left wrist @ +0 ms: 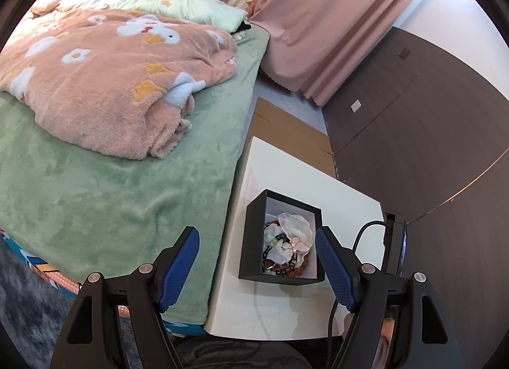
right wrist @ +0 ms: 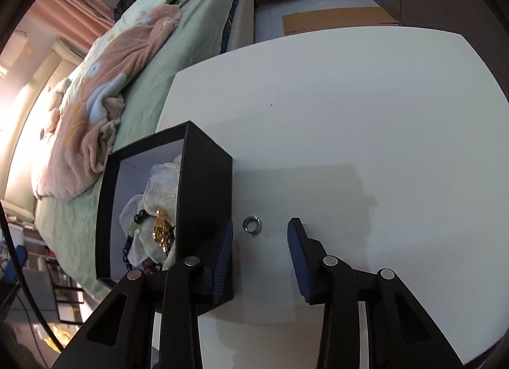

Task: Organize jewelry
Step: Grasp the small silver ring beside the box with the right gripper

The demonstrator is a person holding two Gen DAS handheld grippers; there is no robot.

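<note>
The right tool (right wrist: 260, 235) straddles the ring (right wrist: 251, 222) without gripping, ready to lift it into the box (right wrist: 206, 178) alongside; the left tool (left wrist: 257, 261) hangs released

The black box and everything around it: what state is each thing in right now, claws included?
Black box: lidless, upright on the white table, filled with jewelry.
Jewelry: heaped in the box, beads and pale pouches tangled.
Ring: lying flat on the table, outside the box, untouched.
Right claw: open, fingers either side of the ring.
Left claw: open, holding nothing.
Blanket: crumpled on the bed.
</note>
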